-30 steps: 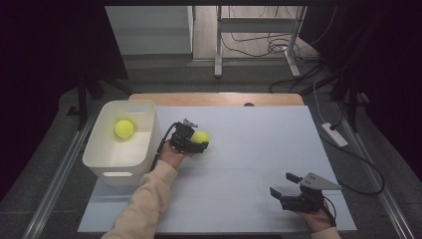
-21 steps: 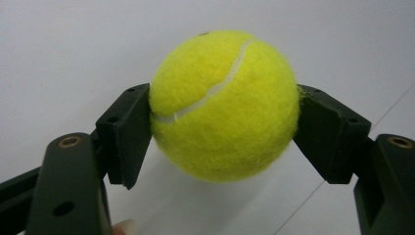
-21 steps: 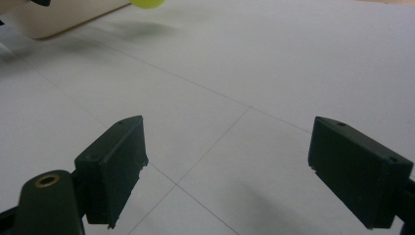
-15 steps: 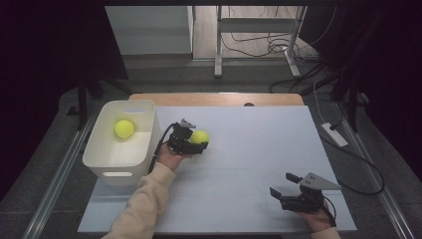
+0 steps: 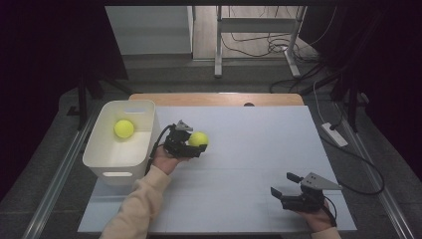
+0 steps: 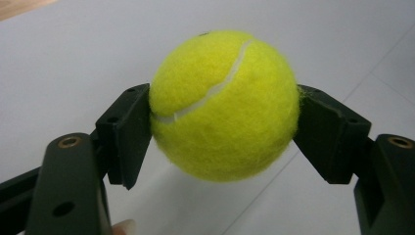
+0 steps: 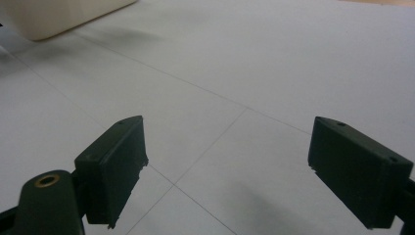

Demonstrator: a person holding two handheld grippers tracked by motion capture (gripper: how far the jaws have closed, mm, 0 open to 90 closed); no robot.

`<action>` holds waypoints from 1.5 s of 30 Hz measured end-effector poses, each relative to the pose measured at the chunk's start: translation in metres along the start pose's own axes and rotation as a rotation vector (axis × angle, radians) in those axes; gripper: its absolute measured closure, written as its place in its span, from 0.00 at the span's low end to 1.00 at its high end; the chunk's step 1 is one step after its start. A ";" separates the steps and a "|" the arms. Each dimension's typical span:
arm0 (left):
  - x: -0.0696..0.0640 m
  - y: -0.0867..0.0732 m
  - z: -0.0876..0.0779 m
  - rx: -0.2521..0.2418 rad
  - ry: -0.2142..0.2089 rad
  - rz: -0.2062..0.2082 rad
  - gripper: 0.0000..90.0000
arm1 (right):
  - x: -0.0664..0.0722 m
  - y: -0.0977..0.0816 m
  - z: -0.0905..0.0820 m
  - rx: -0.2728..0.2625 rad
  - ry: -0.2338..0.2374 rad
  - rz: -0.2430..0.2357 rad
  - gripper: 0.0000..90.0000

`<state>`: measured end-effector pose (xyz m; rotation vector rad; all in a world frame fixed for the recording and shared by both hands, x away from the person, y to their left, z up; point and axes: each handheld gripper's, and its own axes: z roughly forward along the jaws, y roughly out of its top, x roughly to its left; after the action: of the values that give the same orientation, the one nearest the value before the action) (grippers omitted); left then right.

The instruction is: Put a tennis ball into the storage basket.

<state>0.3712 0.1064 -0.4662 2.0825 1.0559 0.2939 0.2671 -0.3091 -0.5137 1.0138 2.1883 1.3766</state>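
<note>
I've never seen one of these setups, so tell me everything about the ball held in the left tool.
The tennis ball is bright yellow and fuzzy like felt, with a curved white seam across its front. It looks whole and round. The left tool clamps it on two opposite sides with black pads, holding it off the white table, just right of the white bin.

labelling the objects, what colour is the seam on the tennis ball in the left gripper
White, curving across the yellow-green tennis ball; clearest in the left gripper view.

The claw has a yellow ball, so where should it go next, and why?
Probably sideways over the white bin. The left claw is shut on a tennis ball, lifted off the table just beside that bin, and another tennis ball already lies inside, so carrying this one above the rim looks like the next step.
</note>
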 end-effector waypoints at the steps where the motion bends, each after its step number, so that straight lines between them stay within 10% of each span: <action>1: -0.001 0.000 -0.002 -0.002 -0.004 0.003 0.30 | 0.000 0.000 0.000 0.000 0.000 0.001 0.15; 19: -0.008 0.002 -0.038 -0.049 -0.078 0.022 0.30 | 0.000 0.000 0.000 0.000 0.001 -0.001 0.16; 45: -0.014 0.007 -0.054 -0.108 -0.075 0.033 0.30 | 0.000 -0.001 0.000 0.000 -0.002 -0.001 0.15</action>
<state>0.3389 0.1217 -0.4231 2.0002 0.9412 0.2810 0.2662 -0.3092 -0.5141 1.0136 2.1879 1.3745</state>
